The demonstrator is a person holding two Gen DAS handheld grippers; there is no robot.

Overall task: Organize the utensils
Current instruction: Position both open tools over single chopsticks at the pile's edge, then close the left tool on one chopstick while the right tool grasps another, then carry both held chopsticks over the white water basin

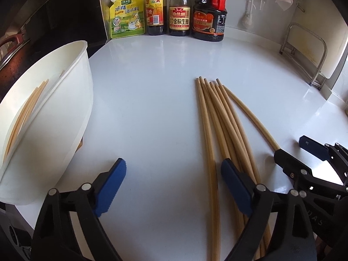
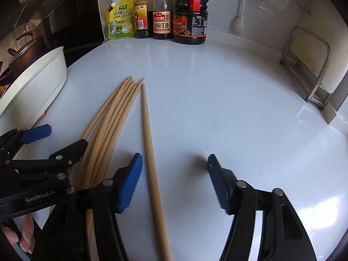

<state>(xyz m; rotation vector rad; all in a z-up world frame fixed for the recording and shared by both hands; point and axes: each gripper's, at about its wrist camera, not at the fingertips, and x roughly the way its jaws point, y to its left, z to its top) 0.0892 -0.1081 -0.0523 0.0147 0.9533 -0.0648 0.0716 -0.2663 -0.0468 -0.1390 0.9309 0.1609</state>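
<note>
Soft daylight lit the white surface (image 1: 163,87), which gave pale glare near the far bottles (image 1: 178,8). The left side stayed dim. Fisheye bending curved the edges; focus was sharp.

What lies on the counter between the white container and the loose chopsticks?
Only bare white counter lies between the white container and the loose chopsticks. The left wrist view shows this best; the left claw hangs over the near end.

Seven bamboo chopsticks (image 1: 219,117) lie on the worktop (image 1: 152,87). About three more show inside one white tub (image 1: 54,100). Three dark sauce bottles (image 1: 179,8) and one yellow seasoning pouch (image 1: 127,15) stand behind. One metal rack (image 1: 304,50) stands at the right.
</note>
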